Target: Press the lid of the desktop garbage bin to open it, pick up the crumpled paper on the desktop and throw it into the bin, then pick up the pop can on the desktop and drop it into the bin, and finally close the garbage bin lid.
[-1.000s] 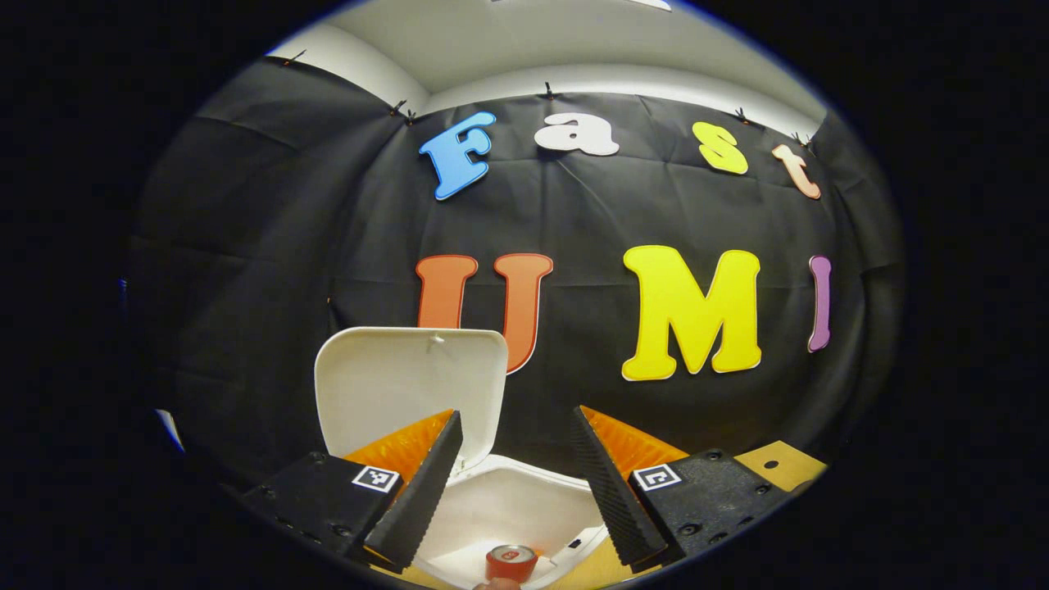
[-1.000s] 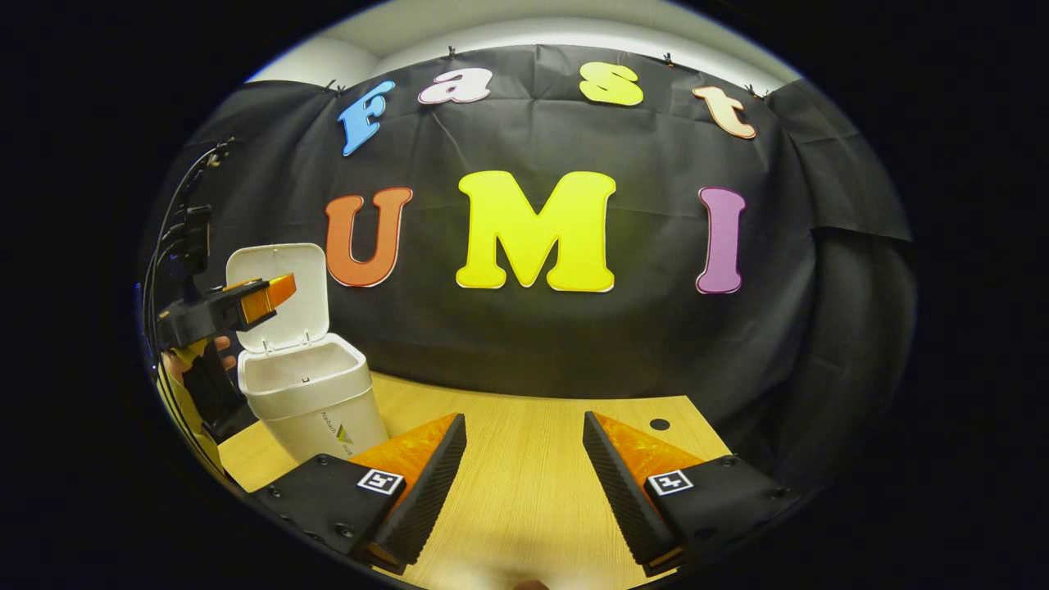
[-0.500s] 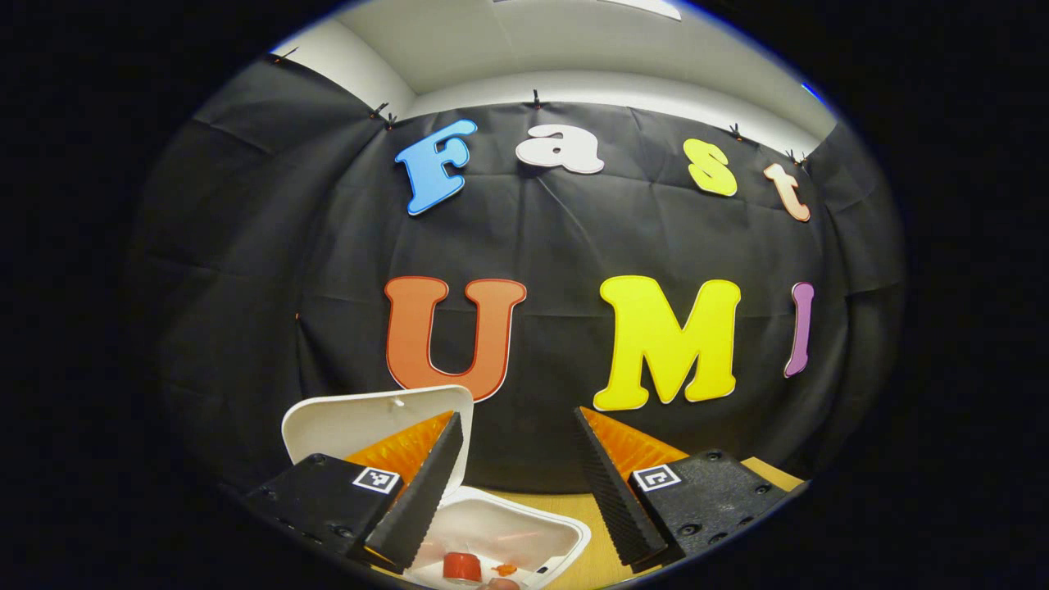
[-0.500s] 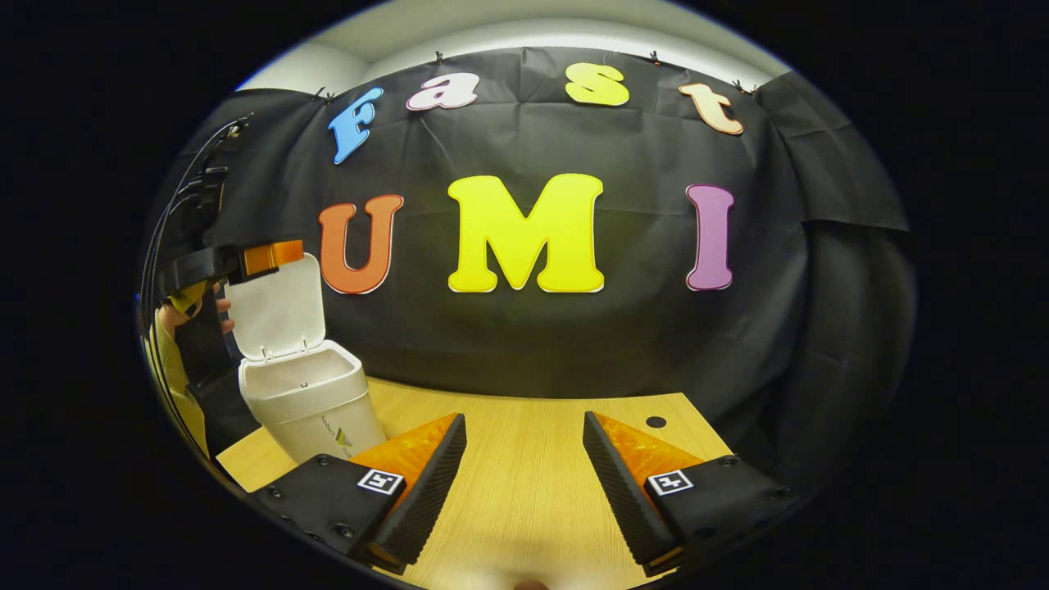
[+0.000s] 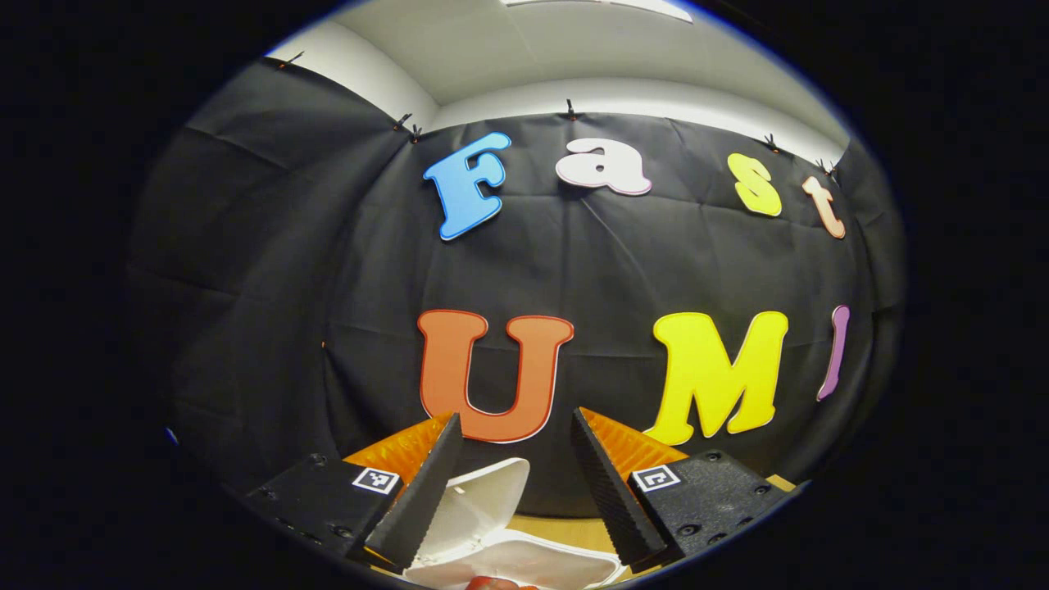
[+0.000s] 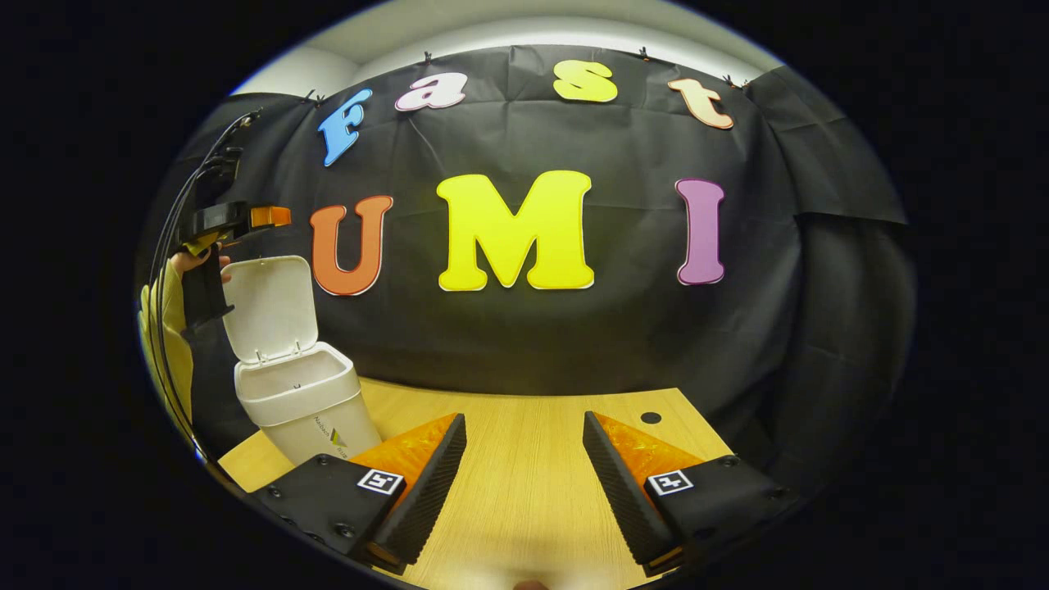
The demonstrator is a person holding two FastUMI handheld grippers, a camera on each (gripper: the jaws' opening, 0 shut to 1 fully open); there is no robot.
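Left gripper [image 6: 274, 216] held above upright lid [image 6: 270, 307], fingers wide, empty; right gripper [image 6: 523, 467] fingers wide over table [image 6: 524, 442].

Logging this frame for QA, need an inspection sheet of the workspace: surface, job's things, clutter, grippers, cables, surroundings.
Surface: wooden table, bare where visible, with a small dark hole near its far right.
Job's things: white bin at table's left; lid open, upright. Something red shows low in the left gripper view, identity unclear.
Clutter: nothing seen.
Grippers: left gripper open, empty, above the lid, held by a hand. Right gripper open, empty, over the table.
Cables: black bundle trailing from the left gripper.
Surroundings: black cloth wall, white ceiling.
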